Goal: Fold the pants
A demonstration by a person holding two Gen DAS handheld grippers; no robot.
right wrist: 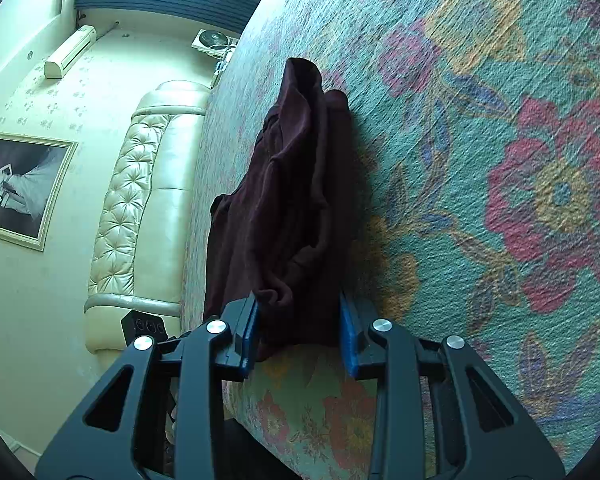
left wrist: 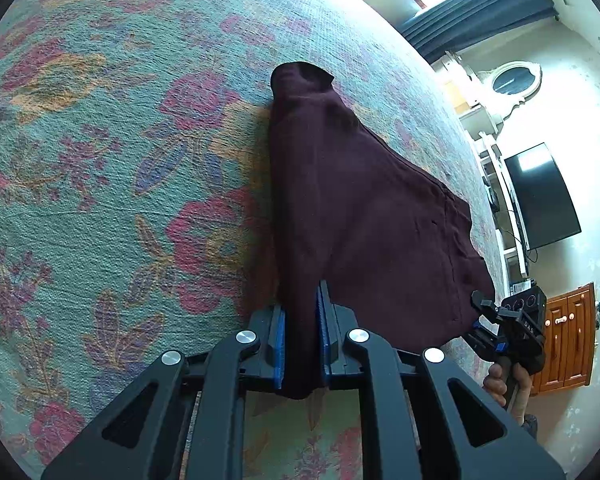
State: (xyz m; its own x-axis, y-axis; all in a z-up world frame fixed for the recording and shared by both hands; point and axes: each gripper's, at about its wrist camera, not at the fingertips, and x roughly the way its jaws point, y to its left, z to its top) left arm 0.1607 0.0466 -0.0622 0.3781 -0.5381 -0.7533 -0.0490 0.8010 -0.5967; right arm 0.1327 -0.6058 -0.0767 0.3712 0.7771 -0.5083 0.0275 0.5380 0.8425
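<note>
- The dark maroon pants (left wrist: 364, 208) lie on a bed (left wrist: 100, 160) covered by a teal spread with pink and orange flowers; in the left wrist view they fill the centre and lower right of the frame
- In that view the pants run lengthwise from the jaws at the bottom centre up to a narrow end near the upper middle, so their long axis points straight away from the left gripper (left wrist: 302, 344)
- The left gripper has its jaws drawn narrow, clamped on a bunched strip of the pants' near edge between the blue pads (left wrist: 280, 344)
- At the lower right of the same view, the right gripper (left wrist: 486, 320) sits at the pants' wider corner, with a hand (left wrist: 504, 384) on its handle below it
- In the right wrist view the pants (right wrist: 284, 208) rise from the bottom centre toward the upper middle, again lengthwise away from the right gripper (right wrist: 300, 332)
- Its jaws stand partly apart around a thick gathered fold; the left pad touches cloth, but whether the right pad presses on it I cannot quite tell, so it appears a loose hold at best
- Both grippers are at the same near end of the pants, at the bed's edge, left on the narrow side and right on the wide side
- Judging from this, the coming move carries the near end forward along the long axis toward the far end
</note>
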